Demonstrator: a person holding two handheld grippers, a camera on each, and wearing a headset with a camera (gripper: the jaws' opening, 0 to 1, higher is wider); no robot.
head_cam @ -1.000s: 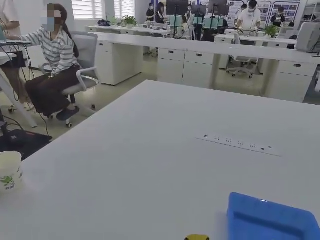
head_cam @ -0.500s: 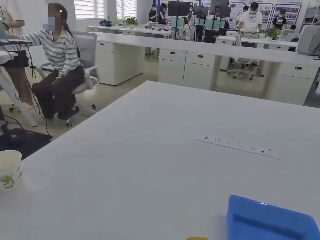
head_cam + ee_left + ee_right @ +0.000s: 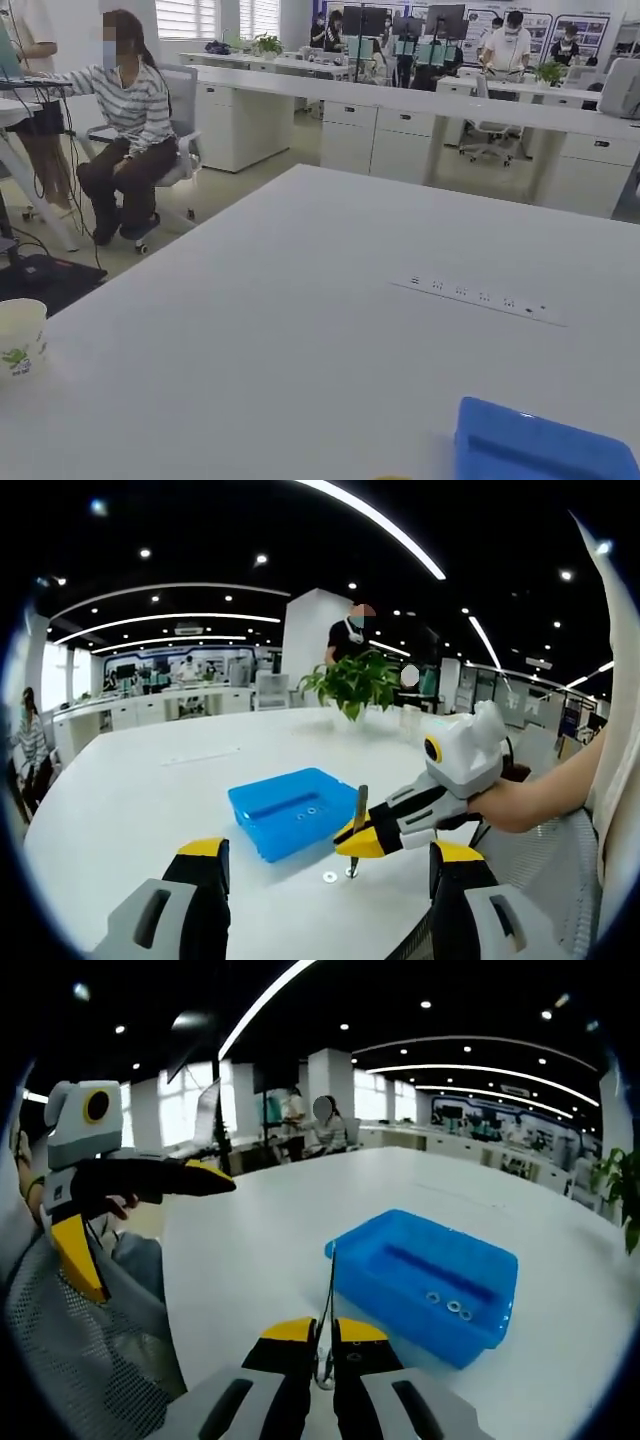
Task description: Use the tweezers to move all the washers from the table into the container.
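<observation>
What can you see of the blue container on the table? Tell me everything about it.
The blue container is a shallow rectangular tray, plastic by its look, with rounded corners, a raised rim and an open top. It sits flat on the white table, touched by nothing else. A few small washers lie on its floor toward one end. One more washer lies on the table just outside it, beside the tweezers.
</observation>
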